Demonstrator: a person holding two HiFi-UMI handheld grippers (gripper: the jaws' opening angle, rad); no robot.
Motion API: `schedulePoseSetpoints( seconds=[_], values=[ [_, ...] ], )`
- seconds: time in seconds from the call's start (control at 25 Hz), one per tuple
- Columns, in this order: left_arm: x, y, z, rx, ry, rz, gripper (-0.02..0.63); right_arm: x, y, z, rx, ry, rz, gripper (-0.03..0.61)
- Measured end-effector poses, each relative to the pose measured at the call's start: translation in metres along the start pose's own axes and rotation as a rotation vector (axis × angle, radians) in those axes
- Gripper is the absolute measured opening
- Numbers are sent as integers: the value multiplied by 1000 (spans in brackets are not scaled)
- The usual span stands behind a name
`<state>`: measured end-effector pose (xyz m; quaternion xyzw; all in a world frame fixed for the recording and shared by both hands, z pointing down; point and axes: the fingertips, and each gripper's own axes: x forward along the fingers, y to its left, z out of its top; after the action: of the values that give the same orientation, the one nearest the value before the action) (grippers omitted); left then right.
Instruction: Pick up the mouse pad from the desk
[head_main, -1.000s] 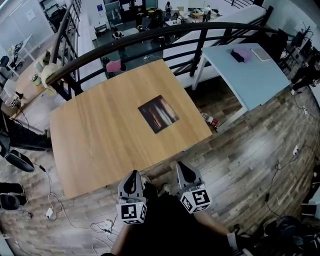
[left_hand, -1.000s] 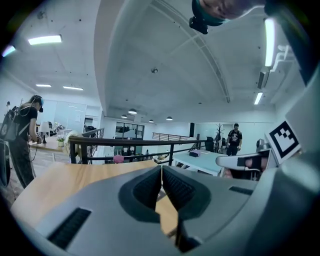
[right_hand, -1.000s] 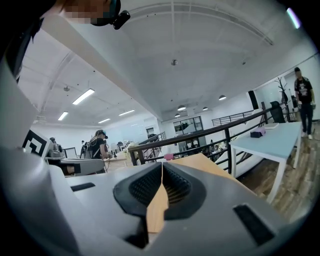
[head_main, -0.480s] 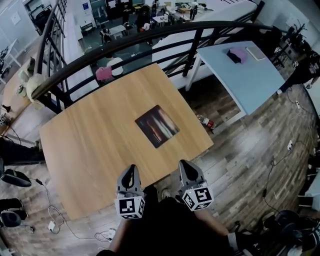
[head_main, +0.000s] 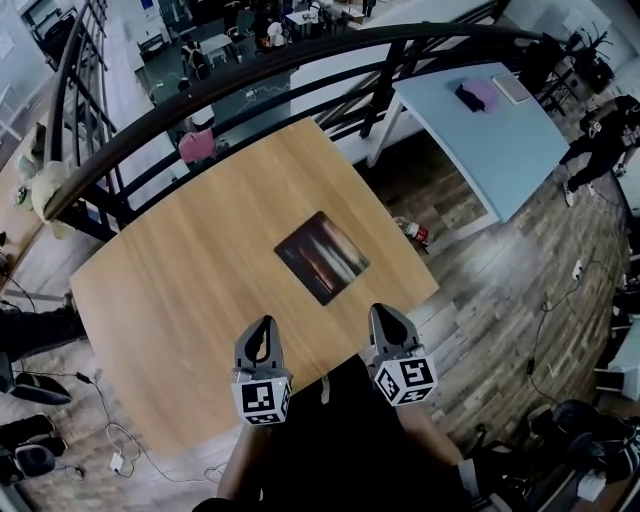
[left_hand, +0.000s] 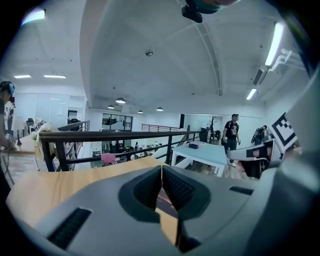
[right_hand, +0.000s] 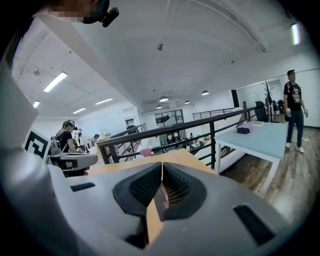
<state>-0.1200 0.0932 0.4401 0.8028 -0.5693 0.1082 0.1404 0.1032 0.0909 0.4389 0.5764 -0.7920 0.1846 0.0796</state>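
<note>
Head view first: spot mouse pad (head_main: 322, 257) lying flat near middle of wooden desk (head_main: 170, 300), dark w/ streaky print, nothing on top. Find left gripper (head_main: 265, 325) and right gripper (head_main: 386, 312) side by side, tips at near desk edge, both short of pad and apart from each other. Read both sets of jaws as pinched together, gripping nothing. Note marker cubes (head_main: 262, 400) at back ends, closest to cam. Past desk, catch black railing (head_main: 250, 62), pink item (head_main: 195, 147) just behind far corner, and light-blue table (head_main: 490, 135) off to right.

Left gripper view now: see left gripper (left_hand: 161, 169) w/ jaws clenched tip to tip, empty. Glimpse sliver of mouse pad (left_hand: 166, 202) thru gap below tips, out ahead on desk (left_hand: 40, 187), untouched. Pick out railing (left_hand: 115, 135) beyond, light-blue table (left_hand: 202, 152) to right, and person (left_hand: 232, 132) standing behind it.

Right gripper view: same story for right gripper (right_hand: 162, 166), jaws squeezed together on nothing. Catch reddish strip of mouse pad (right_hand: 161, 200) thru gap, flat on desk (right_hand: 180, 157) ahead, no contact. Make out railing (right_hand: 200, 125), light-blue table (right_hand: 265, 140) at right w/ person (right_hand: 294, 112) standing past it.
</note>
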Motion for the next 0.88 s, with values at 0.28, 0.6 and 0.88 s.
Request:
schedulePoseSetpoints(
  seconds=[0.28, 0.6, 0.88],
  values=[
    [69, 17, -32, -20, 109, 4, 26, 59, -37, -24, 4, 97, -12, 32],
    [148, 26, -85, -36, 273, -31, 171, 118, -91, -93, 72, 305, -35, 125],
    [201, 37, -142, -1, 441, -22, 227, 154, -123, -164, 106, 511, -42, 206]
  ],
)
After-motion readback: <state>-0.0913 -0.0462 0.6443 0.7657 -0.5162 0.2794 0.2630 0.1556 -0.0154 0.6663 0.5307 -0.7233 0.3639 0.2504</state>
